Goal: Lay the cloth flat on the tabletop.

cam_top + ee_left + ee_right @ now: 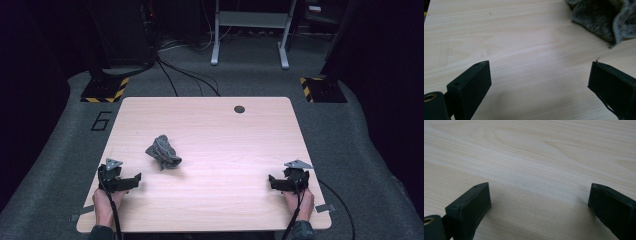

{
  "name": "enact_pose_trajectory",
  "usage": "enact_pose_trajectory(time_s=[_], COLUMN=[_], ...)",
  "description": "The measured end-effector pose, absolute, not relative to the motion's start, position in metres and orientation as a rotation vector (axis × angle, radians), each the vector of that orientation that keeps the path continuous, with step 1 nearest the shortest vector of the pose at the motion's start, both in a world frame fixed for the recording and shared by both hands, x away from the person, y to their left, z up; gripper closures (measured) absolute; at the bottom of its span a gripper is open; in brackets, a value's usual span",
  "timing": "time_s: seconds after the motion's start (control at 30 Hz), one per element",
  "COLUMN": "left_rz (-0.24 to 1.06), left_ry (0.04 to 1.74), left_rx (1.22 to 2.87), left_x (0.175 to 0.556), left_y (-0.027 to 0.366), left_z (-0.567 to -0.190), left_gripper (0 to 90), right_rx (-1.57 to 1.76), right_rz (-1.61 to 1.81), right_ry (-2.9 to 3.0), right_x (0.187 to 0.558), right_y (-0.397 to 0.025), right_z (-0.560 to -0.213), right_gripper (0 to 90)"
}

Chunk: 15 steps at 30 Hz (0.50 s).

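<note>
High view: a crumpled grey cloth (pixel 163 152) lies on the wooden table (pixel 225 200), just beyond the left gripper (pixel 131 181); the right gripper (pixel 274 182) sits well apart from it.

Left gripper view: jaws wide apart, empty, cloth (pixel 604 18) ahead near the right jaw.

Right gripper view: jaws wide, holding nothing, over bare wood.

Light wood-grain table (pixel 215 200) w/ dark round hole (pixel 239 109) near far edge; a crumpled grey cloth (pixel 163 151) is seen lying left of centre, on bare wood

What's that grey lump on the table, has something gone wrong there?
Nothing damaged or spilled. It is a grey cloth lying crumpled in a heap on the wooden table, nearer the left gripper. Both grippers are open and apart from it.
</note>
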<state>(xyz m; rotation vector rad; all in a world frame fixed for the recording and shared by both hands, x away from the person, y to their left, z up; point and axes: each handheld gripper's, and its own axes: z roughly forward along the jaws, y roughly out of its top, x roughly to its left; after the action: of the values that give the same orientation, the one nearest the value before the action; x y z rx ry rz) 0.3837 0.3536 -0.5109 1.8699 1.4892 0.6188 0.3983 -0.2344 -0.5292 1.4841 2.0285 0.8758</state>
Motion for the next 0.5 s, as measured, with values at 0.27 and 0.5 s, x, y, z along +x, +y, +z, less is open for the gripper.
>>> enact_pose_trajectory(time_s=[0.27, 0.5], left_rz=[0.628, 0.61], left_ry=[1.405, 1.348], left_rx=[1.866, 1.863], left_x=[0.394, 0.409], left_y=[0.341, 0.326], left_z=[-0.483, -0.467], left_gripper=[4.1, 5.0], right_rx=[1.489, 1.483], right_rz=[0.876, 0.874], right_ry=[2.027, 2.025], right_x=[0.398, 0.398], right_y=[-0.234, -0.234], right_z=[-0.529, -0.529], right_gripper=[3.8, 4.0])
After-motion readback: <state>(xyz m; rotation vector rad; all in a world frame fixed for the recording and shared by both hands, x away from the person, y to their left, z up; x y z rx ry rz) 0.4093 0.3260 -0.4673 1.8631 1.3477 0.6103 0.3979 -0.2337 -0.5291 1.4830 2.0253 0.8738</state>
